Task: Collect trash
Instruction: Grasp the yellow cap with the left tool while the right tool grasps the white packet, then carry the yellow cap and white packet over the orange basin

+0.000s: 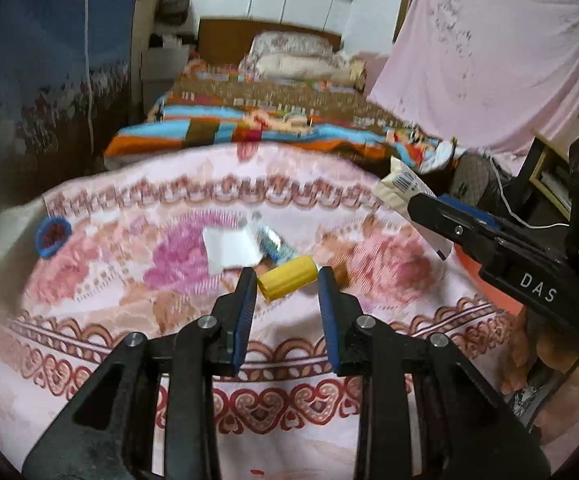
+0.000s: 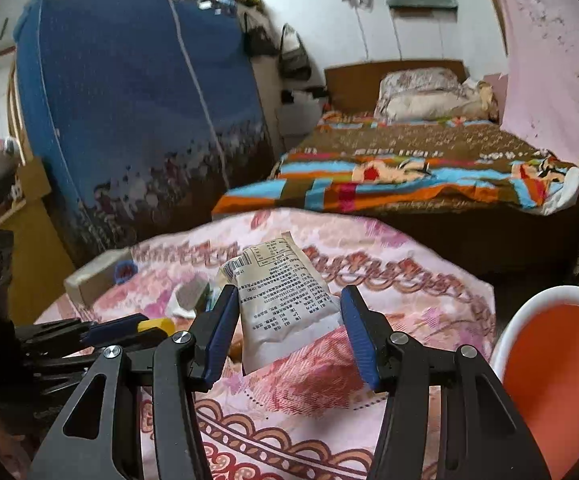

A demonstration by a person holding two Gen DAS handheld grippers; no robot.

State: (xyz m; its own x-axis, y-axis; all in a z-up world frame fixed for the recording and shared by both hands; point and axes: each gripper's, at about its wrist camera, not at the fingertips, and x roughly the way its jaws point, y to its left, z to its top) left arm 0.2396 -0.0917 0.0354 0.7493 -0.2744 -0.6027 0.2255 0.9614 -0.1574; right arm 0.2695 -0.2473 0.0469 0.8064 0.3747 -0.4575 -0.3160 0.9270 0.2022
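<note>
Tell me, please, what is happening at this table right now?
A person is clearing trash off a table covered with a pink patterned cloth, holding a gripper in each hand. The left gripper is shut on a yellow ribbed cap. The right gripper holds a white printed packet, lifted clear of the cloth. A white paper square, a foil wrapper and a blue ring are lying on the cloth. An orange bin with a white rim sits at the right.

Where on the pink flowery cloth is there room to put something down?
The near part of the pink cloth, by the heart-patterned border, is bare. So is the stretch between the blue ring and the white paper. It is crowded in the middle, where the paper, a foil wrapper and the yellow cylinder sit close together.
</note>
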